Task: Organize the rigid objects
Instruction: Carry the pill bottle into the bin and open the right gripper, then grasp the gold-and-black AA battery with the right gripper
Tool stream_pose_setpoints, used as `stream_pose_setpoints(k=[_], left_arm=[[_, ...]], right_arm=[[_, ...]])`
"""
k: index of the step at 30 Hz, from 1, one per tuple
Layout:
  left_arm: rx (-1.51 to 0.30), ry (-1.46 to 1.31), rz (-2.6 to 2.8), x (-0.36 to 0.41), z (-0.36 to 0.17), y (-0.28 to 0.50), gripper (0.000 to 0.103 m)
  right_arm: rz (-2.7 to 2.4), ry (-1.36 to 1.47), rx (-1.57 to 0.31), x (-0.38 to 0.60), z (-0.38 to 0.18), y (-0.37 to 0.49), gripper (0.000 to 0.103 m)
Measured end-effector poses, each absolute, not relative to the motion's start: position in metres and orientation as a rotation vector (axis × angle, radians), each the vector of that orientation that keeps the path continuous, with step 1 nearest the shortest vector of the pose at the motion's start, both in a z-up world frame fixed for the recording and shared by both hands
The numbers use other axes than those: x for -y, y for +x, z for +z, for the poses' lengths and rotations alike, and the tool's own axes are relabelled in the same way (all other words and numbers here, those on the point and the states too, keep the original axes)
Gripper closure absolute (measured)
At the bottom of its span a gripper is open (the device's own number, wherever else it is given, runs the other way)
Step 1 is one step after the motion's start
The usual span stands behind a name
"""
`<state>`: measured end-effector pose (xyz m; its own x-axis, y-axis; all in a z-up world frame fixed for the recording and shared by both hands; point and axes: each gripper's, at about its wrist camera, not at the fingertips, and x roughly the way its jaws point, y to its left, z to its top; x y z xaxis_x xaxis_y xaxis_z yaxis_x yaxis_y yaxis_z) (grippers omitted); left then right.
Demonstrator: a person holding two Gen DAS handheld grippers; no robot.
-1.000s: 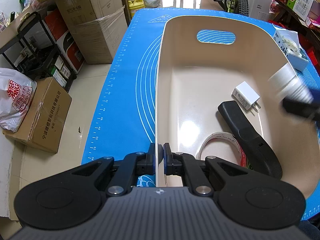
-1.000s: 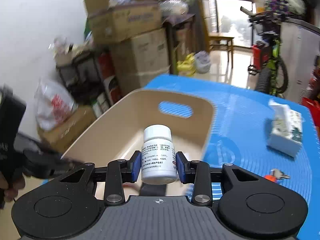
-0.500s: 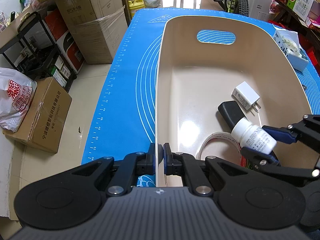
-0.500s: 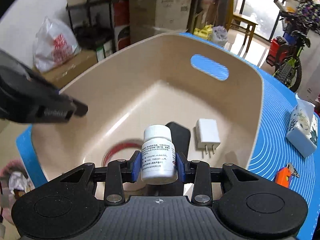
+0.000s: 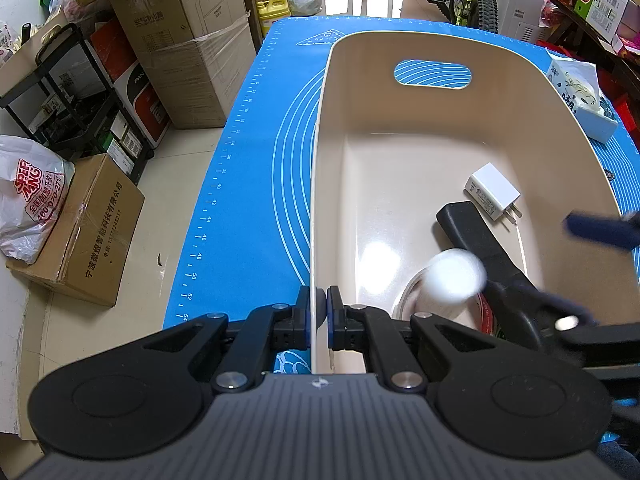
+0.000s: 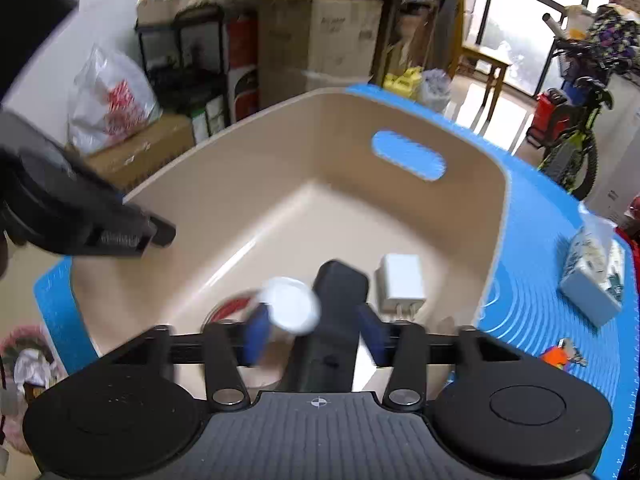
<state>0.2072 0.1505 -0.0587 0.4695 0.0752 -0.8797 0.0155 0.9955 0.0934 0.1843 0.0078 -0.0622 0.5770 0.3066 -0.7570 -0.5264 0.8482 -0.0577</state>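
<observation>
left gripper [image 5: 319,310]: jaws clamped on near rim of beige bin [image 5: 520,92] | right gripper [image 6: 314,334]: jaws have just been opening, released | white bottle [image 6: 290,304]: blurred, cap-up, between them toward left pad, over bin's near end, above tape roll [image 6: 230,306] | tissue pack [image 6: 594,280]: tabletop, right edge

The big beige plastic tub [image 5: 432,60] looks smooth and pretty glossy, sitting on a matt blue rubbery-looking mat [image 5: 256,168], with brown cardboard boxes [image 5: 200,76] wrapped in shiny clear film behind.
</observation>
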Motion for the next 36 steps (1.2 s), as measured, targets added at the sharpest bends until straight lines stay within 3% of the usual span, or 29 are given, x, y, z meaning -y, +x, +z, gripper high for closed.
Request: stream_pose_setpoints(k=[15,32,36], left_arm=[[-1.082,0.096,0.037,-0.151,-0.058,0.207,0.095],[-1.085,0.101,0.037,-0.150,-0.058,0.208,0.095],[-1.086,0.103,0.037,-0.150,-0.058,0.208,0.095]], right_arm=[[0.344,-0.168,-0.665,0.069,-0.022,0.178,0.028],[0.156,-0.068,-0.921,0.158,-0.109,0.184,0.029],[0.135,-0.064,-0.961,0.161,-0.127,0.188,0.036]])
